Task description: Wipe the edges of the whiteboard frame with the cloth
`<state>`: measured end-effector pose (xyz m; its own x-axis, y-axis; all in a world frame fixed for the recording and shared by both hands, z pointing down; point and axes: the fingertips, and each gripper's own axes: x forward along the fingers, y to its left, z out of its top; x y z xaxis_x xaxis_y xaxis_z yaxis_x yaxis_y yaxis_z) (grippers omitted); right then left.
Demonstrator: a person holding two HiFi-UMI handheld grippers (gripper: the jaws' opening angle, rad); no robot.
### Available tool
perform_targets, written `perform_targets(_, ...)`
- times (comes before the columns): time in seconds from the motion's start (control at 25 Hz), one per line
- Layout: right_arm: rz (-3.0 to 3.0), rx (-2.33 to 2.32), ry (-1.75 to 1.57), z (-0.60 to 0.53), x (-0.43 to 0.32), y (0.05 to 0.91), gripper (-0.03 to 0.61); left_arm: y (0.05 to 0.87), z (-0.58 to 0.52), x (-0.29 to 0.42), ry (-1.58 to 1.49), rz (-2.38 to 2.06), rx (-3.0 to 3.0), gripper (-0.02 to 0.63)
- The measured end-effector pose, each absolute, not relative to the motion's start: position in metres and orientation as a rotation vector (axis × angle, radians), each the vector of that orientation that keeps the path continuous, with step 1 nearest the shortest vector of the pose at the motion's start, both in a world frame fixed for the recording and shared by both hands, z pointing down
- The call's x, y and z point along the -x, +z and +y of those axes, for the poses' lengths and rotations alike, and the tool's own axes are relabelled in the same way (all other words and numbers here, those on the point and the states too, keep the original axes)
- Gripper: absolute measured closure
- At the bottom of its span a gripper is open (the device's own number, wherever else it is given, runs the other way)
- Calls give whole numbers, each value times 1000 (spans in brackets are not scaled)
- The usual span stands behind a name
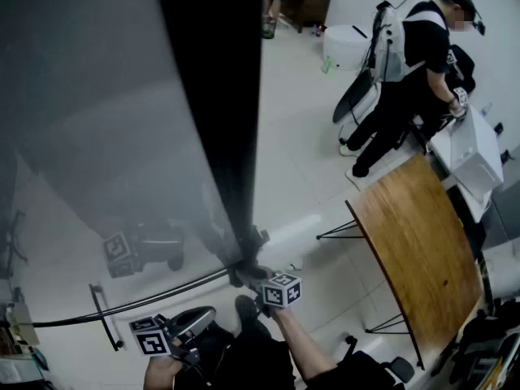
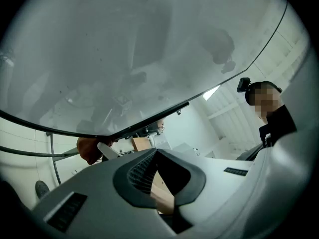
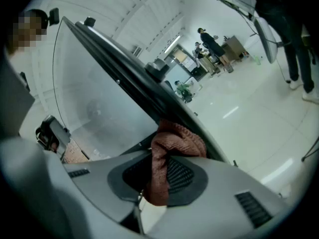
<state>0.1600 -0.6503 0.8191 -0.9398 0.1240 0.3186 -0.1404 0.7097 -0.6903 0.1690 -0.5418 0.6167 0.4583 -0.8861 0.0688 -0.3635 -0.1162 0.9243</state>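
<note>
1. Right tongs (image 3: pixel 164 172): clamped on the reddish-brown knitted cloth (image 3: pixel 178 139), lower centre of the right gripper view, touching the whiteboard's dark frame edge (image 3: pixel 130 76).
2. Left tongs (image 2: pixel 158 177): slightly parted, empty.
3. Risk: dragging along the edge may pull the cloth free, as the grip looks shallow.
4. No legible writing; the marker cubes (image 1: pixel 282 289) carry square patterns only.

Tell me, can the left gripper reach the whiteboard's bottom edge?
Probably yes. The left gripper hangs just below the frame's bottom edge, jaws apart and empty, nothing in the way.
</note>
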Motion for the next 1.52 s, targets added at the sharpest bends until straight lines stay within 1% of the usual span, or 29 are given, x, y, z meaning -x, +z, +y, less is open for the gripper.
perform_targets(0.36, -2579, -5, 991, -651, -161, 818, 505, 623, -544, -152, -714, -1153, -1653, 624)
perform_targets(0.68, -2552, 98, 941, -637, -154, 816, 505, 622, -530, -138, -815, -1265, -1585, 624)
perform_targets(1.24, -2485, 182, 841, -576, -112, 815, 505, 624, -457, -96, -955, -1373, -1525, 624)
perform_targets(1.52, -2446, 164, 803, -526, -78, 825, 503, 628, -398, -59, -1025, -1398, -1512, 624)
